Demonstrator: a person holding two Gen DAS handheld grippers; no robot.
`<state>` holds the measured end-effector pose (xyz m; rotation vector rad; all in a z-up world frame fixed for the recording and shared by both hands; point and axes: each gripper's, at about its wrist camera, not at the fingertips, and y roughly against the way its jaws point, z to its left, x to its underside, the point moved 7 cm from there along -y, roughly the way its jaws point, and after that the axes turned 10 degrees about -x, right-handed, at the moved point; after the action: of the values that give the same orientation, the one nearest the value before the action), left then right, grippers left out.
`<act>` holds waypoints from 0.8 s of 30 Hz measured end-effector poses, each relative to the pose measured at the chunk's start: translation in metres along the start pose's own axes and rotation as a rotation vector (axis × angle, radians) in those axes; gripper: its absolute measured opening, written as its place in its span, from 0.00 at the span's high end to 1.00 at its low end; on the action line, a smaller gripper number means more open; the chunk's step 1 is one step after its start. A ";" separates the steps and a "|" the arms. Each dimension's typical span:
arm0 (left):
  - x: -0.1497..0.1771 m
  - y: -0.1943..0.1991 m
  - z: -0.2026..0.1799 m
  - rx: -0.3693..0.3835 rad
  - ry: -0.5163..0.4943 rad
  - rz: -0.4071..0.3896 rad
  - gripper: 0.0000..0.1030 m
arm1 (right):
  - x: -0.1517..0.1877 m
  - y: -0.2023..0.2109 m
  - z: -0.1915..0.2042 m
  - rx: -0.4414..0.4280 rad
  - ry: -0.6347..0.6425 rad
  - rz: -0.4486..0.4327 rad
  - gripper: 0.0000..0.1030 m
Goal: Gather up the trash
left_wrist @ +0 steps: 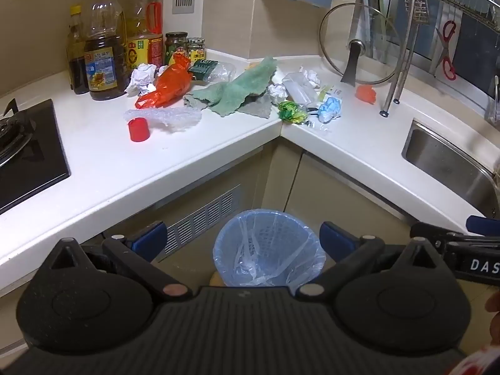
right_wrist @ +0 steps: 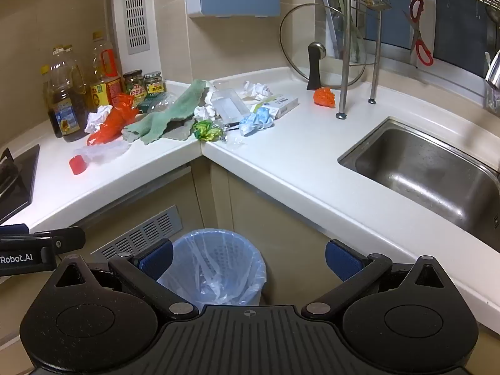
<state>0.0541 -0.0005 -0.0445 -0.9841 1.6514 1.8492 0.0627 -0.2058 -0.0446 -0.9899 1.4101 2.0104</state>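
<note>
Blue-lined bin (left_wrist: 268, 247) waits below the counter corner (left_wrist: 278, 125); trash (left_wrist: 292, 111) litters the worktop above it; my left gripper (left_wrist: 243, 240) and right gripper (right_wrist: 248, 256) hang open, empty; flimsy wrappers could slip, missing the bin

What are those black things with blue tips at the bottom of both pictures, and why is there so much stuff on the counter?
Those are tongs that a person holds, one in each hand. A camera sits on each, so one picture looks along the left tongs and the other along the right tongs. Both are open and hold nothing. Below them stands a blue mesh bin with a clear bag. On the white counter lies rubbish to collect: an orange plastic bag, crumpled white paper, a red plastic cap and a green-yellow wrapper. A green cloth lies there too, beside a steel sink.
</note>
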 end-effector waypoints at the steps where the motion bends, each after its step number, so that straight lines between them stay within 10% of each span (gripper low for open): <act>1: 0.000 0.000 0.000 0.000 -0.004 0.000 0.00 | 0.000 0.000 0.000 0.001 0.000 0.001 0.00; 24: -0.002 0.001 -0.001 0.007 -0.014 -0.013 0.00 | -0.001 0.000 0.001 -0.003 -0.001 0.002 0.00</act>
<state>0.0550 -0.0019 -0.0421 -0.9743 1.6380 1.8372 0.0635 -0.2050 -0.0436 -0.9892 1.4078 2.0147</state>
